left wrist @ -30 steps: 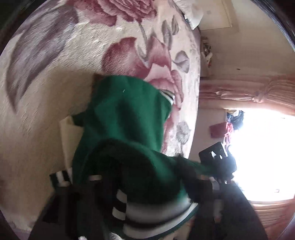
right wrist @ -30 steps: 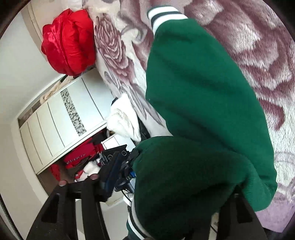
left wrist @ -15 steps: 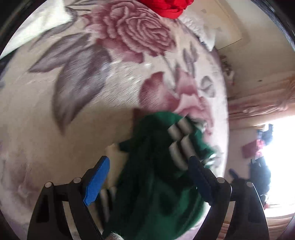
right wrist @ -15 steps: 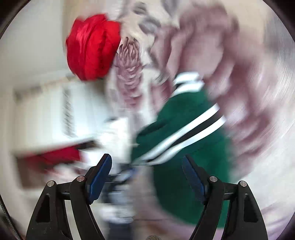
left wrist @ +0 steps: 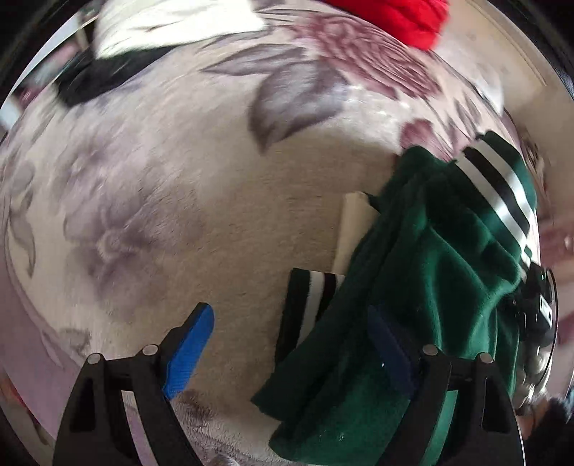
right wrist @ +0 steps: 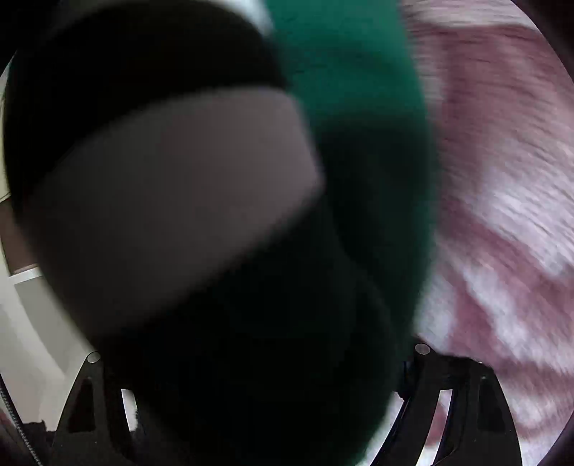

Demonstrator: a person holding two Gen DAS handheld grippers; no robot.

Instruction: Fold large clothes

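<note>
A green jacket (left wrist: pixel 430 272) with black-and-white striped cuffs lies bunched on a floral plush blanket (left wrist: pixel 179 179), at the right of the left wrist view. My left gripper (left wrist: pixel 290 351) is open and empty, its blue pads wide apart; the right pad (left wrist: pixel 387 347) lies against the jacket's edge. In the right wrist view the jacket (right wrist: pixel 351 107) fills the frame, blurred, right up against the camera, with a grey striped band (right wrist: pixel 172 200) across it. My right gripper's fingers (right wrist: pixel 448 394) stand wide apart with the cloth between them; the tips are hidden.
A red bundle (left wrist: pixel 398 14) lies at the blanket's far edge. White and black cloth (left wrist: pixel 143 39) lies at the far left. A cream lining or panel (left wrist: pixel 353 229) pokes out beside the jacket. The blanket (right wrist: pixel 502 215) shows at the right of the right wrist view.
Both grippers let go of the jacket and opened. The left one has swung left, so the jacket sits at its right. The right one has moved close into the jacket.
</note>
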